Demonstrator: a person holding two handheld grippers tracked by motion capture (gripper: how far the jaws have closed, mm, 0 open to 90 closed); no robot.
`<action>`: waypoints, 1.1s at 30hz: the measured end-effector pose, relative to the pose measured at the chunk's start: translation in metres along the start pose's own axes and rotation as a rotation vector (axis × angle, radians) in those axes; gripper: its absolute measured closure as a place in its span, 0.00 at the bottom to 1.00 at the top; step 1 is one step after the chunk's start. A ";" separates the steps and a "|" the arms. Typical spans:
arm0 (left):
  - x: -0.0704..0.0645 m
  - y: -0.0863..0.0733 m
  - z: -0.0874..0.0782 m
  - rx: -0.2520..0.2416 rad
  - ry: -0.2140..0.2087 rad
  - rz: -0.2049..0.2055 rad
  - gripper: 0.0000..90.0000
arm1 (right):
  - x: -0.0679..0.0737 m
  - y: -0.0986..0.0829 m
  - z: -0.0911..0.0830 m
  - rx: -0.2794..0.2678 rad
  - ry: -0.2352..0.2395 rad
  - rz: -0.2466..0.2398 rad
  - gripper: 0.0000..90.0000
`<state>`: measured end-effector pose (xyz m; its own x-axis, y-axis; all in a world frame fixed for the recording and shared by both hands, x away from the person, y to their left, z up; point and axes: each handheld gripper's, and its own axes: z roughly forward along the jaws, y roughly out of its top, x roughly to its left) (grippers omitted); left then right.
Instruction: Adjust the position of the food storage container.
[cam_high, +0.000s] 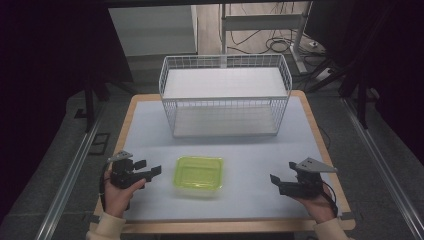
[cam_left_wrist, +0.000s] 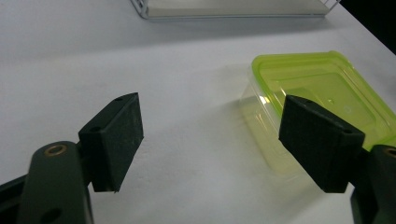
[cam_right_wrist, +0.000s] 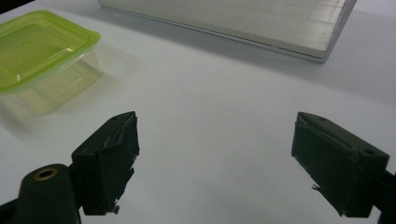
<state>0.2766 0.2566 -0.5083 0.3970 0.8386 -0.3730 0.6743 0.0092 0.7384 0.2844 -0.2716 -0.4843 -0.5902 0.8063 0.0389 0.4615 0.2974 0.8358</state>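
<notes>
A clear plastic box with a lime-green lid (cam_high: 198, 174) sits near the front middle of the white table; it also lies at the right of the left gripper view (cam_left_wrist: 317, 88) and at the upper left of the right gripper view (cam_right_wrist: 39, 51). My left gripper (cam_high: 149, 168) rests just left of the box, open, jaws wide apart (cam_left_wrist: 210, 140) with nothing between them. Far to the right of the box, my right gripper (cam_high: 280, 180) is open and holds nothing (cam_right_wrist: 215, 163). A white wire basket (cam_high: 224, 95) stands at the back of the table.
The basket's base shows at the top of both gripper views (cam_left_wrist: 233, 9) (cam_right_wrist: 243, 23). The table's wooden edge (cam_high: 320, 130) borders the white top. Cables and a metal frame (cam_high: 280, 35) lie on the floor behind. A bare strip of table separates box and basket.
</notes>
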 end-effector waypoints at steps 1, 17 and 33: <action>0.000 0.000 0.000 0.002 0.003 -0.001 0.24 | -0.001 0.000 0.000 0.000 0.001 0.004 0.17; -0.003 -0.003 -0.015 0.008 -0.102 -0.008 0.91 | 0.001 0.004 0.003 -0.004 -0.001 -0.002 0.19; -0.003 -0.011 0.010 0.133 -0.071 0.005 1.00 | -0.001 0.000 0.007 0.019 -0.013 -0.024 0.19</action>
<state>0.2743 0.2492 -0.5208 0.4403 0.7978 -0.4119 0.7472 -0.0712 0.6608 0.2899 -0.2689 -0.4883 -0.5929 0.8052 0.0121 0.4600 0.3263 0.8258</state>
